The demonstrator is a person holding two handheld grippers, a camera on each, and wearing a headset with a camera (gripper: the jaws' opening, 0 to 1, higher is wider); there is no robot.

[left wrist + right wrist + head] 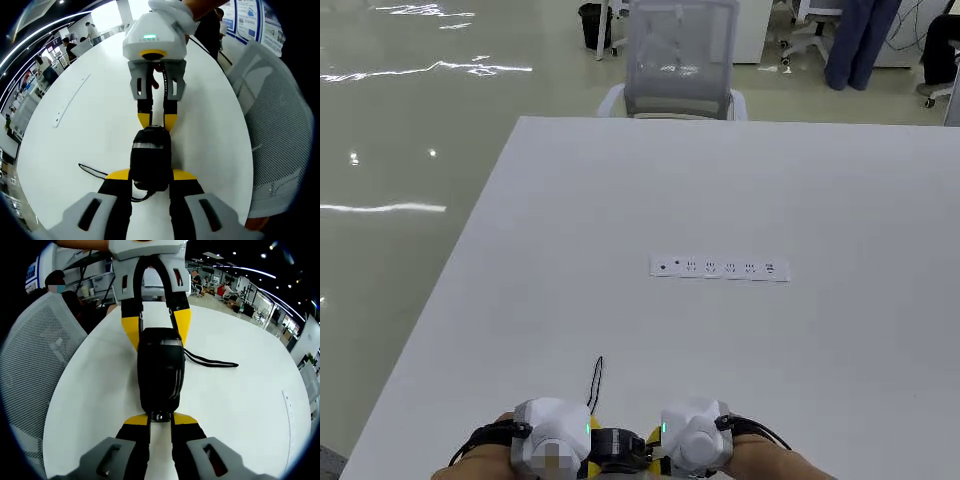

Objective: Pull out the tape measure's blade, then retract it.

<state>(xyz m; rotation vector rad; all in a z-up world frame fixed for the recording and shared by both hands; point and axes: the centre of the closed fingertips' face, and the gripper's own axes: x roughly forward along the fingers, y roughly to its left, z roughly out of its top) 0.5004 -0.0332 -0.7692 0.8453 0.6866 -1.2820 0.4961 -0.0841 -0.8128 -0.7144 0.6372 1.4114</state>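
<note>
A black tape measure point(618, 446) lies on the white table point(720, 180) near its front edge, between my two grippers. My left gripper point(151, 175) is shut on its body point(150, 155), one yellow fingertip on each side. My right gripper point(160, 420) faces it from the other end, shut on the blade's tip point(160, 416) at the case mouth. No length of blade shows outside the case. Each gripper view also shows the other gripper: the right gripper point(157, 120) and the left gripper point(157, 332). The tape's black wrist strap point(597, 380) trails across the table.
A white power strip point(720, 268) lies flat mid-table. A grey mesh chair point(680, 60) stands at the far edge, and another mesh chair point(280, 125) is close by the near edge. The table's left edge point(450, 260) drops to a glossy floor. People stand in the background.
</note>
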